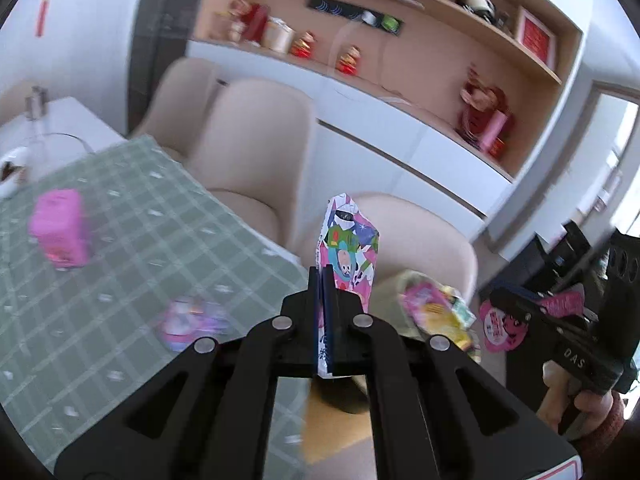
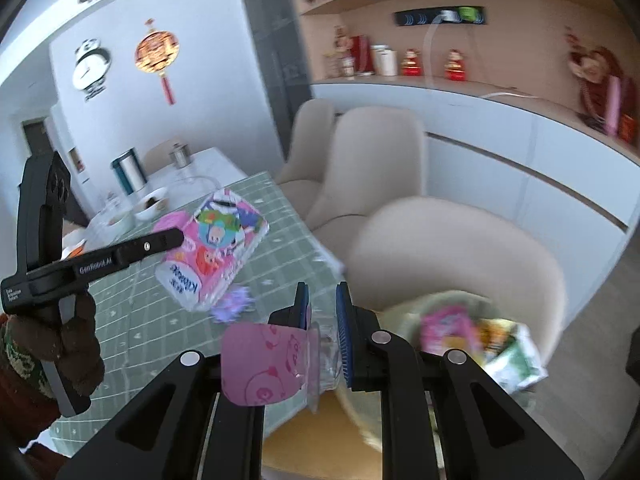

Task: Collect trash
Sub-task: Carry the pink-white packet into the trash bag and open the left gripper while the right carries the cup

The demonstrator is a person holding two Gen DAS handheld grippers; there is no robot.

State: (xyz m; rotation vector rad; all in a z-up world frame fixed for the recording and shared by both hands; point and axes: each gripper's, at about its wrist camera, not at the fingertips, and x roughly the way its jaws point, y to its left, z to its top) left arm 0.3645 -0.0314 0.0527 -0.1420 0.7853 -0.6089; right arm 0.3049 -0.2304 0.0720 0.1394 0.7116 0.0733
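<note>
My left gripper (image 1: 323, 276) is shut on a colourful cartoon-printed tissue wrapper (image 1: 347, 248), held in the air past the table edge; it also shows in the right wrist view (image 2: 216, 252). My right gripper (image 2: 323, 304) is shut on a clear plastic cup with a pink peeled lid (image 2: 264, 364); it shows in the left wrist view (image 1: 532, 312) with the pink lid (image 1: 500, 328). A trash bin (image 2: 472, 340) with several wrappers sits below, right of both grippers, also in the left wrist view (image 1: 436, 312). A purple-pink wrapper (image 1: 192, 320) lies on the table.
A green checked tablecloth (image 1: 120, 240) covers the table with a pink box (image 1: 60, 228) on it. Beige chairs (image 1: 256, 148) stand along the table's far side. Bowls and a canister (image 2: 128, 172) stand at the table's far end. A white cabinet with shelves (image 2: 500, 120) is behind.
</note>
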